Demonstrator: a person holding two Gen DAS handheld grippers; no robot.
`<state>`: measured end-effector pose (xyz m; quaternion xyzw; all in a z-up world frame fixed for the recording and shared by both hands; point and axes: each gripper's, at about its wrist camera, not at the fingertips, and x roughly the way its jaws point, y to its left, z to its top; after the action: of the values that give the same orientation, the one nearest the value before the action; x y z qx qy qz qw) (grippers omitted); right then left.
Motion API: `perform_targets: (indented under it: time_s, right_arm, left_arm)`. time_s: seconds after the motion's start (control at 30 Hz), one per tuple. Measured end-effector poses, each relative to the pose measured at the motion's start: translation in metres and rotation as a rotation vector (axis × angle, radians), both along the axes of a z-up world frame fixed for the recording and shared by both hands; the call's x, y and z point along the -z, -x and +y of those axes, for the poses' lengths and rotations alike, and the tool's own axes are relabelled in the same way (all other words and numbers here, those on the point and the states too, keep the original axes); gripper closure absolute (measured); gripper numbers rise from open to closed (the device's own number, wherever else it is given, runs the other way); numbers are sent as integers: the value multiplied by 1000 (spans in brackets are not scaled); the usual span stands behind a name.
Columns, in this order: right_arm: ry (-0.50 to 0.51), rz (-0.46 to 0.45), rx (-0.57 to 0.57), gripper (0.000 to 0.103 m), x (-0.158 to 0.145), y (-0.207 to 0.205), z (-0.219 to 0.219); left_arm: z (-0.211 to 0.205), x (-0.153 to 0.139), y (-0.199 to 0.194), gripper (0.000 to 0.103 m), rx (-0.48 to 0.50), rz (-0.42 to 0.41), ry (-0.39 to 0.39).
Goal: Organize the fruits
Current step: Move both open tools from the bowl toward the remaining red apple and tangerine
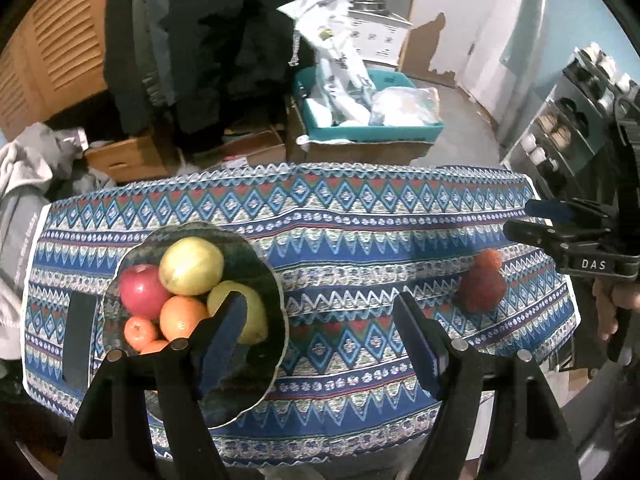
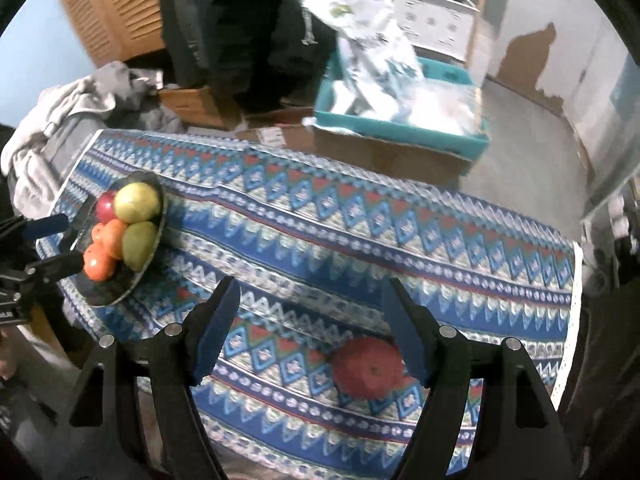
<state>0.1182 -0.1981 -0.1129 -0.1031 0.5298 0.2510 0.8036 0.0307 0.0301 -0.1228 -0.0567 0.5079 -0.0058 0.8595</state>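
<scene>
A dark scalloped bowl stands on the patterned tablecloth at the left. It holds a red apple, a yellow-green apple, a green pear and several oranges. A lone red pomegranate lies on the cloth at the right. My left gripper is open and empty, its left finger over the bowl. My right gripper is open and empty just above the pomegranate, which lies by its right finger. The bowl shows at far left in the right wrist view.
A black strip lies on the cloth left of the bowl. Behind the table are a teal crate with plastic bags, cardboard boxes, a grey garment pile and a person in dark clothes. A metal rack stands at the right.
</scene>
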Motion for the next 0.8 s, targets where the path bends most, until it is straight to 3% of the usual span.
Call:
perform_targets:
  time_s: [0.5,0.8]
  right_arm:
    - [27,60,129,29,36,-13,-68]
    - [62,107,177,29,63,-22,-86]
  left_arm:
    - [-54,16,-26,23,91,23,-70]
    - [-71,31,-44,23,115,40,-82]
